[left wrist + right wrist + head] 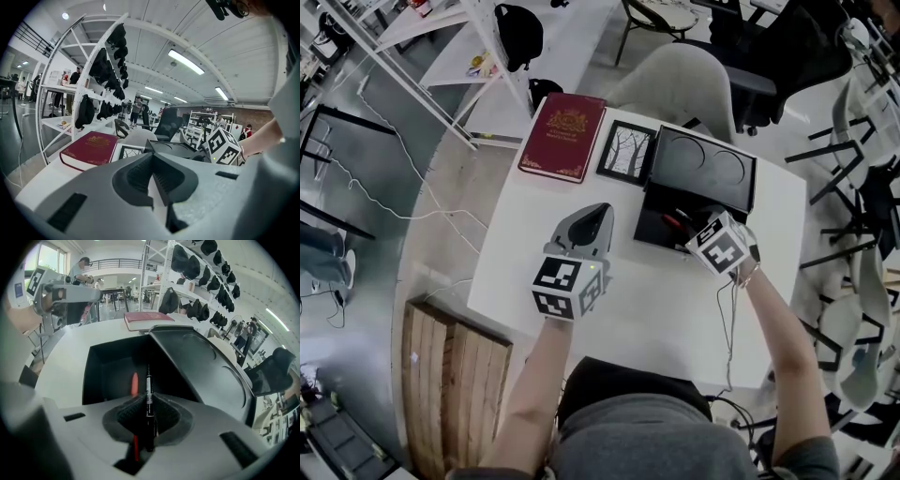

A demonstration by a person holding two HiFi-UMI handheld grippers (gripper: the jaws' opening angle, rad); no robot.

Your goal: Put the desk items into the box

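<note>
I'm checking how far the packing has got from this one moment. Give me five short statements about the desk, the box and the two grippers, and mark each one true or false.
1. The right gripper is shut on a black pen above the box. True.
2. The red book is already inside the box. False: it lies on the table beside the framed picture.
3. The box's lid is closed. False: it is swung open behind the box.
4. The left gripper holds nothing. True: its jaws are together and empty.
5. A red item already lies in the box. True.
</note>
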